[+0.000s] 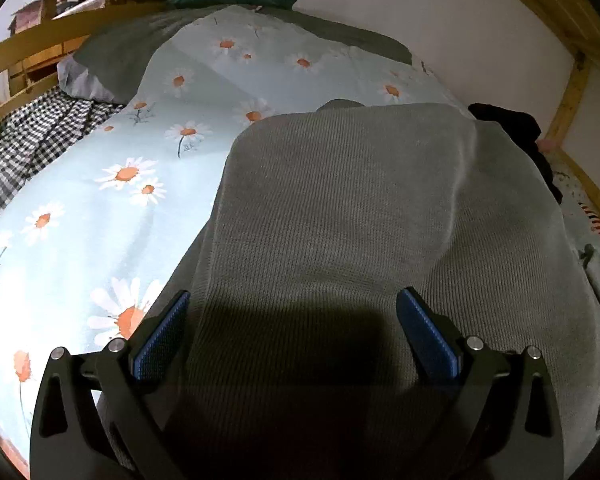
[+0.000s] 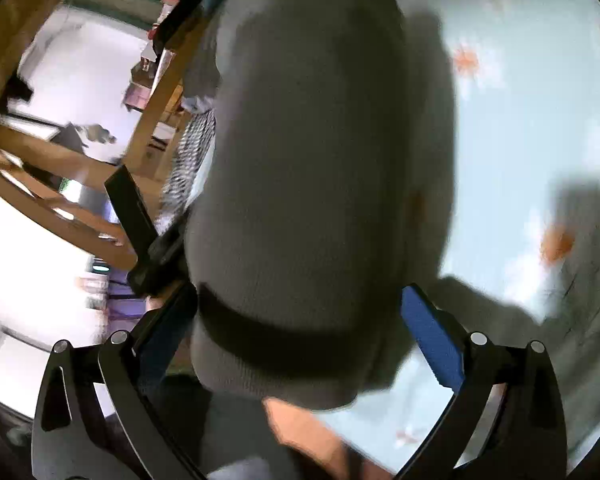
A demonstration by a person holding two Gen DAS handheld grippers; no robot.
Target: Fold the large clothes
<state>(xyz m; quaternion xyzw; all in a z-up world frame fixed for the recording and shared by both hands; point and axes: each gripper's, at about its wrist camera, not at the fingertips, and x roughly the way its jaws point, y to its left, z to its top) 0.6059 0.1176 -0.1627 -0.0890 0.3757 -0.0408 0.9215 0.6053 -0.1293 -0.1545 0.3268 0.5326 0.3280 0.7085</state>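
Note:
A grey knit sweater (image 1: 340, 208) lies folded on the daisy-print bed sheet (image 1: 100, 208), filling the middle of the left wrist view. My left gripper (image 1: 296, 320) hovers over its near end, open, blue pads (image 1: 164, 332) wide apart and holding nothing. The right wrist view is blurred by motion. There the sweater (image 2: 300, 160) runs as a long grey bundle between the wide-spread fingers of my right gripper (image 2: 300, 320), which is open. A bare hand or forearm (image 2: 304, 432) shows just below the sweater's near end.
A wooden bed rail (image 1: 32, 48) curves along the left and a wooden post (image 1: 572, 92) stands on the right. A grey pillow (image 1: 112, 64), a checked cloth (image 1: 24, 152) and dark clothes (image 1: 516, 124) lie around the sheet's edges. A black device (image 2: 136, 224) sits beside the sweater.

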